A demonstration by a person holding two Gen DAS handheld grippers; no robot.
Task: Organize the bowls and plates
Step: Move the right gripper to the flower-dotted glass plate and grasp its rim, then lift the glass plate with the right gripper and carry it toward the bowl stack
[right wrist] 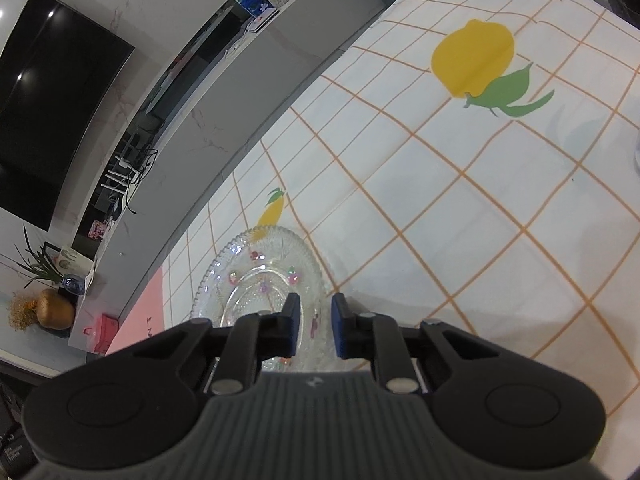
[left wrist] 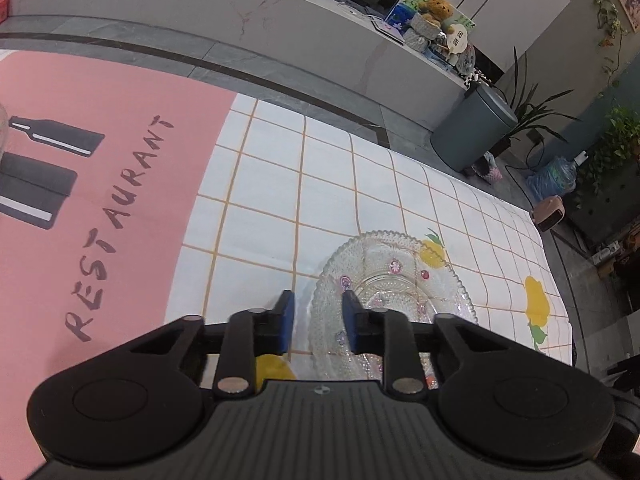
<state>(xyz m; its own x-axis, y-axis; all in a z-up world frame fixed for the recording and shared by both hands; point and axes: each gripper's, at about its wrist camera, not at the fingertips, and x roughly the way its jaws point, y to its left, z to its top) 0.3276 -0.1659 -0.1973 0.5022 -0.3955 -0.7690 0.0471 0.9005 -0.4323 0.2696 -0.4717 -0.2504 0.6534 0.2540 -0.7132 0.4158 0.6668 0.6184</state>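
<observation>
A clear cut-glass plate (left wrist: pixel 394 280) with small pink flower marks lies on the checked tablecloth (left wrist: pixel 272 176). A smaller clear glass dish seems to rest in its middle. My left gripper (left wrist: pixel 318 304) is open, its blue-padded jaws astride the plate's left rim, close above it. The same plate (right wrist: pixel 260 268) shows in the right wrist view. My right gripper (right wrist: pixel 316 306) is open, its jaws astride the plate's right rim. Neither gripper holds anything.
A pink RESTAURANT mat (left wrist: pixel 92 168) covers the table's left part. A clear glass item (left wrist: pixel 2 128) peeks in at the far left edge. Beyond the table's far edge are a grey counter (left wrist: pixel 280 28), a grey bin (left wrist: pixel 472 128) and plants.
</observation>
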